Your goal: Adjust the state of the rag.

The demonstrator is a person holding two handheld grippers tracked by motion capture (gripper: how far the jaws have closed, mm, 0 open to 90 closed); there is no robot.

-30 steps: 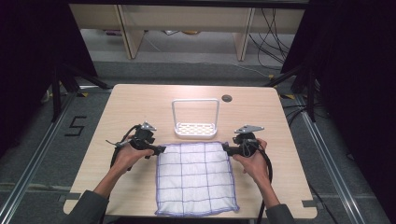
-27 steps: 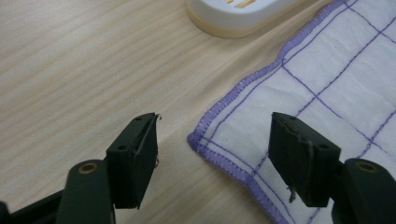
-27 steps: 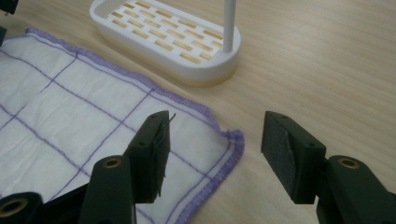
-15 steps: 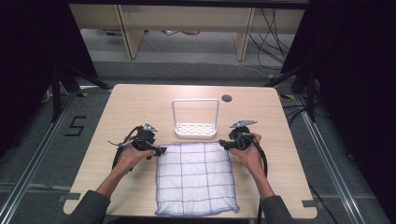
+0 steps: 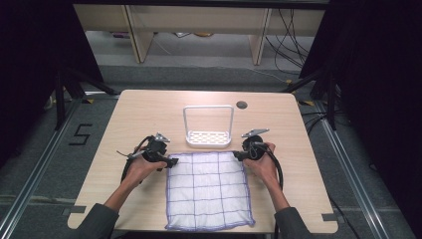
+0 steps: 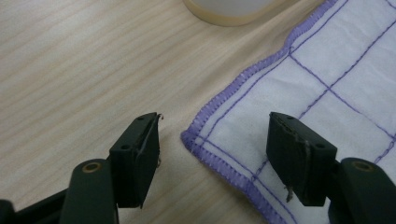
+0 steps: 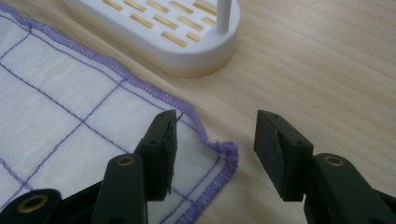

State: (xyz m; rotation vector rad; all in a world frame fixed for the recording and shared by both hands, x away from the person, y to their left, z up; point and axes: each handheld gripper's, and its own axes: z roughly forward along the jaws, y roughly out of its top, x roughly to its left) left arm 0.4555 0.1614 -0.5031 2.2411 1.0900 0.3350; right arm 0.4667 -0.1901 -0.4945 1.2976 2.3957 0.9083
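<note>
White square cloth with a purple stitched grid and purple hem (image 5: 208, 190) lies flat on the pale wooden table (image 5: 149, 107), at the near centre, its near edge reaching the table's 6 o'clock rim.

Left gripper (image 5: 171, 162) sits at the cloth's far-left corner, at about 10 o'clock from the cloth's middle. In the left gripper view its jaws stand wide apart and hold nothing; the hemmed corner (image 6: 189, 137) lies between them, one jaw over bare wood, the other over the cloth.

Right gripper (image 5: 236, 155) sits at the far-right corner, at about 2 o'clock from the cloth's middle. In the right gripper view its jaws are likewise spread wide and empty, straddling the slightly curled corner (image 7: 227, 150); one jaw over cloth, one over wood.

White plastic rack with a slotted base and an upright hoop (image 5: 208, 138) stands at 12 o'clock, just beyond the cloth's far edge. Whether cloth and rack touch: cannot tell.
</note>
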